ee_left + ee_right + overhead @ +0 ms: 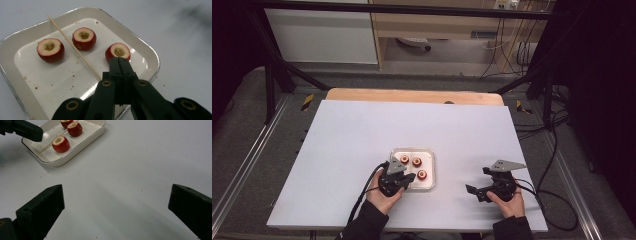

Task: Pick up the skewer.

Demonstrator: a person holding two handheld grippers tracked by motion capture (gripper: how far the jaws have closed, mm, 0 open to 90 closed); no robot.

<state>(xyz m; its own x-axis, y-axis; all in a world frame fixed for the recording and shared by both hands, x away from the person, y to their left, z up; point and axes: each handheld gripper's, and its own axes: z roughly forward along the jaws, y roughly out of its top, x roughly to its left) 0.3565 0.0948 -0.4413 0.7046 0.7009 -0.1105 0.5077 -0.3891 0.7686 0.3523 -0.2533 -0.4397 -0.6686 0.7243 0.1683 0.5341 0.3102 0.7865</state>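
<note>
A white square tray (146,47) holds three cored red fruit pieces (50,49) (84,38) (118,51) and a thin wooden skewer (72,46) lying slantwise between them. My left gripper (118,59) is shut, its tips just in front of the nearest fruit piece. The skewer's near end runs under its left jaw, and I see nothing between the pads. In the high view the left gripper (411,176) sits over the tray's (433,170) near edge. My right gripper (116,187) is open above bare table, well to the right of the tray (75,155).
The tray stands near the middle of a white tabletop (362,135) with a wooden strip (412,95) along its far edge. Cables (362,197) trail from both grippers toward the near edge. A dark metal frame (272,75) surrounds the table.
</note>
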